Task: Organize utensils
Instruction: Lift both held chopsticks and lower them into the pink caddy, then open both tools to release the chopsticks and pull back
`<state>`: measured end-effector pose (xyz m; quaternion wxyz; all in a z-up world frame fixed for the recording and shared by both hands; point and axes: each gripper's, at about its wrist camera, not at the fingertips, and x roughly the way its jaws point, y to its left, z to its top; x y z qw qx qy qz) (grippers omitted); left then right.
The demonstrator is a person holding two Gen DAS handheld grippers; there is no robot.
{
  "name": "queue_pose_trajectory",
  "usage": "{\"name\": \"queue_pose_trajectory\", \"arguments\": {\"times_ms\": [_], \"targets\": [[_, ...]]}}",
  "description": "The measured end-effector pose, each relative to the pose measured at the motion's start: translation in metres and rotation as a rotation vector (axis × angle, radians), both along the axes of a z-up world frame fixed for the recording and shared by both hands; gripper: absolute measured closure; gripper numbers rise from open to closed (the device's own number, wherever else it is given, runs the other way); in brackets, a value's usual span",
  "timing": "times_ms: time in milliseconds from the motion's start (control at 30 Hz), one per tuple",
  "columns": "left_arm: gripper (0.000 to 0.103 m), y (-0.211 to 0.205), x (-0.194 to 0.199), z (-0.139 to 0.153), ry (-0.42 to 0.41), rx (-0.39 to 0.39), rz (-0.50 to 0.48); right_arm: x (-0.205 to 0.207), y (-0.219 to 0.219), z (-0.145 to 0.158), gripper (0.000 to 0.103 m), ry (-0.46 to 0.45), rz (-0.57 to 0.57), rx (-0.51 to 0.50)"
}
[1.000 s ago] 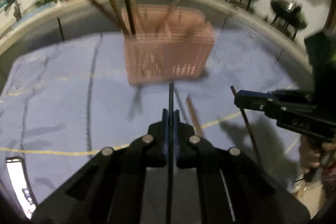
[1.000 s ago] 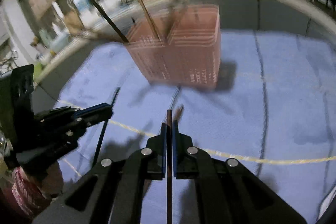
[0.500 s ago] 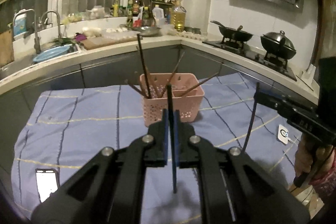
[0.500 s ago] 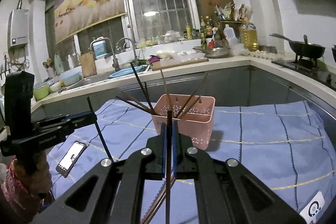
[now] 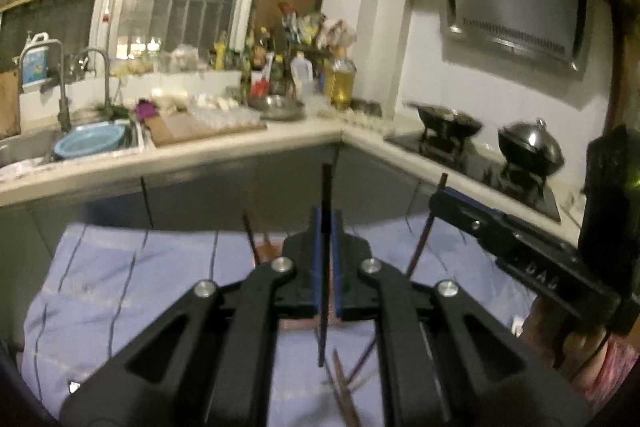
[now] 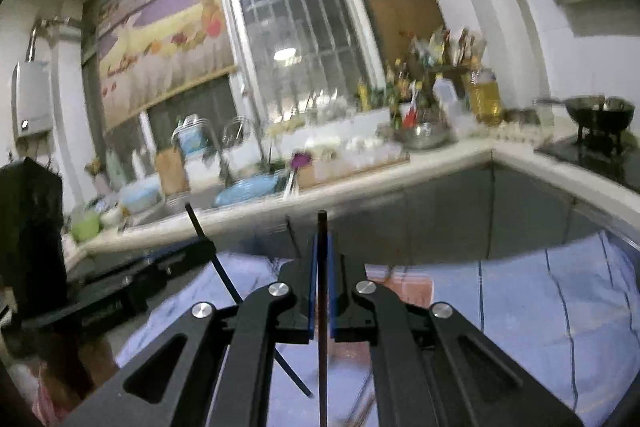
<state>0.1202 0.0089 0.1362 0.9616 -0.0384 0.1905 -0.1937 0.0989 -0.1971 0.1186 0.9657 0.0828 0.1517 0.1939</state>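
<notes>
My left gripper (image 5: 327, 221) is shut on a black chopstick (image 5: 325, 187) that stands nearly upright between its blue pads. My right gripper (image 6: 322, 241) is shut on a dark brown chopstick (image 6: 321, 367), also upright. Both are held high above the blue striped cloth (image 5: 120, 279). In the left wrist view the right gripper (image 5: 440, 201) comes in from the right with its brown chopstick (image 5: 420, 247). The pink basket (image 6: 412, 285) sits on the cloth, mostly hidden behind the fingers, with a chopstick (image 5: 250, 237) sticking out of it. Loose chopsticks (image 5: 344, 387) lie on the cloth below.
A kitchen counter (image 5: 240, 147) wraps behind the table, with a sink and blue basin (image 5: 88, 141), bottles (image 5: 340, 79) and a cutting board. A wok (image 5: 448, 121) and a lidded pot (image 5: 530, 145) stand on the stove at right. A person's hand (image 6: 60, 367) holds the left gripper.
Both grippers have risen and tipped upward, each still holding its chopstick. The pink basket has dropped low in both views, now mostly behind the fingers.
</notes>
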Motion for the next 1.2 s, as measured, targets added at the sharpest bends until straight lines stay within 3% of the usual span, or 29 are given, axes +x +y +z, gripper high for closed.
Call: {"name": "queue_pose_trajectory", "arguments": {"times_ms": [167, 333, 567, 833, 967, 1200], "targets": [[0.099, -0.007, 0.033, 0.02, -0.087, -0.001, 0.089, 0.029, 0.008, 0.021, 0.098, -0.131, -0.082, 0.01], [0.099, -0.017, 0.068, 0.004, -0.083, 0.027, 0.141, 0.059, 0.019, 0.004, 0.098, -0.197, -0.147, -0.058], [0.099, -0.026, 0.088, -0.04, -0.049, 0.097, 0.158, 0.08, 0.021, -0.034, 0.098, -0.144, -0.141, -0.087], [0.098, -0.024, 0.081, -0.08, 0.103, 0.139, 0.112, 0.071, 0.022, -0.064, 0.096, 0.009, -0.075, -0.107], [0.097, -0.008, 0.06, -0.063, 0.098, 0.073, 0.106, 0.052, 0.021, -0.054, 0.096, 0.018, -0.056, -0.089], [0.091, 0.009, -0.009, -0.013, -0.05, 0.015, 0.095, -0.003, 0.021, -0.012, 0.087, -0.078, -0.018, -0.053]]}}
